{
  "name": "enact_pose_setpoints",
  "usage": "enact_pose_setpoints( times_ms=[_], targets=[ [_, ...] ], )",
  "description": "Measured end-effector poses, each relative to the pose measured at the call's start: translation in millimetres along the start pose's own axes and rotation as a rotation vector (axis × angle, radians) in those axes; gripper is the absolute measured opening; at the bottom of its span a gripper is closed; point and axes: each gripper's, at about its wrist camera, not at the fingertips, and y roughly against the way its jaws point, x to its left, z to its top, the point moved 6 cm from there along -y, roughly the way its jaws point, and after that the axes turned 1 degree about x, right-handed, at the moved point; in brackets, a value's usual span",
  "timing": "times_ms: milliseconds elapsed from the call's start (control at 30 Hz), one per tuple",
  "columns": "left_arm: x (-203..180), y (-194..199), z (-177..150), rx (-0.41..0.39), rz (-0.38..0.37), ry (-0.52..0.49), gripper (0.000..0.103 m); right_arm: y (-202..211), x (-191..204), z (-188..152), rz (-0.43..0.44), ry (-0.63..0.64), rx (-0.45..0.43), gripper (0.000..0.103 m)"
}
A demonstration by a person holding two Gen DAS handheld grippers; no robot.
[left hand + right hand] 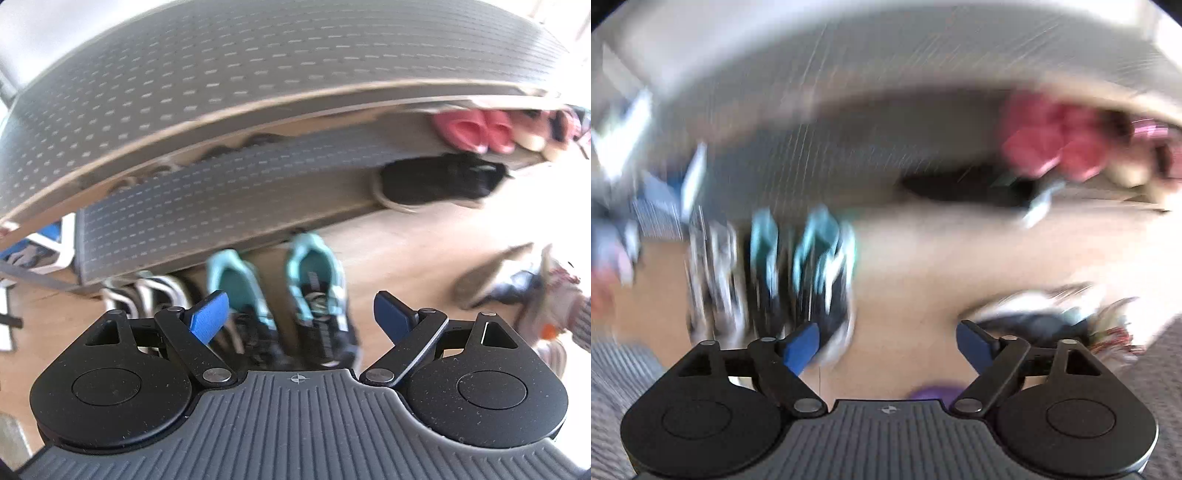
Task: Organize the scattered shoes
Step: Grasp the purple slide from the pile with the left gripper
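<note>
Left wrist view: left gripper [301, 314] wide open, empty, teal sneakers [314, 291] lengthwise at 12 o'clock between the jaws. Right gripper [886, 345] also open, empty.

Left hand-held gripper [301, 314] & right hand-held gripper [888, 345]: jaws wide, apparently empty, right view blurred.

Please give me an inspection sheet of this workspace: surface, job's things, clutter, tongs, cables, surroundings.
Surface: light wooden floor.
Job's things: teal-and-black sneakers side by side below the left tongs; black shoe on the rack's low shelf; pink slippers on the shelf above.
Clutter: striped shoes beside the sneakers; more footwear at right, blurred.
Tongs: left open, empty; right tongs open, empty.
Cables: nothing seen.
Surroundings: grey shoe rack.
</note>
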Motion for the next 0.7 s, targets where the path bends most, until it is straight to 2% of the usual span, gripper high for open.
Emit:
enact_pose_setpoints(
  times_ms=[100,133,200,233,267,333,367,433,533,700],
  targets=[
    [-27,15,-6,-0.012,-0.036,-0.043,0.09,29,-47,2,-0.01,-0.118,-0.117,0.091],
    [-40,20,-18,-0.015,-0.052,-0.059,0.091,29,-57,-1,-0.015,-0.142,-0.117,0.091],
    [-58,23,-37,0.001,-0.069,-0.07,0.091,17,-91,-20,-0.052,-0.26,-0.064,0.09],
    [-69,19,-56,0.033,-0.08,-0.068,0.091,9,-104,-29,-0.062,-0.321,-0.032,0.088],
    [-78,13,-75,0.074,-0.09,-0.07,0.091,0,-112,-38,-0.056,-0.387,0.021,0.083],
    [-91,-1,-107,0.154,-0.093,-0.085,0.091,-12,-123,-48,-0.026,-0.482,0.102,0.08],
    [-96,-7,-119,0.188,-0.094,-0.092,0.091,-15,-124,-48,0.028,-0.51,0.132,0.078],
    [-105,-20,-138,0.255,-0.085,-0.119,0.091,-13,-123,-43,0.049,-0.497,0.13,0.08],
    [-117,-38,-154,0.321,-0.08,-0.155,0.091,-4,-124,-30,0.029,-0.452,0.102,0.085],
    [-129,-66,-153,0.379,-0.072,-0.194,0.091,-8,-134,-27,0.087,-0.518,0.145,0.086]
  ],
)
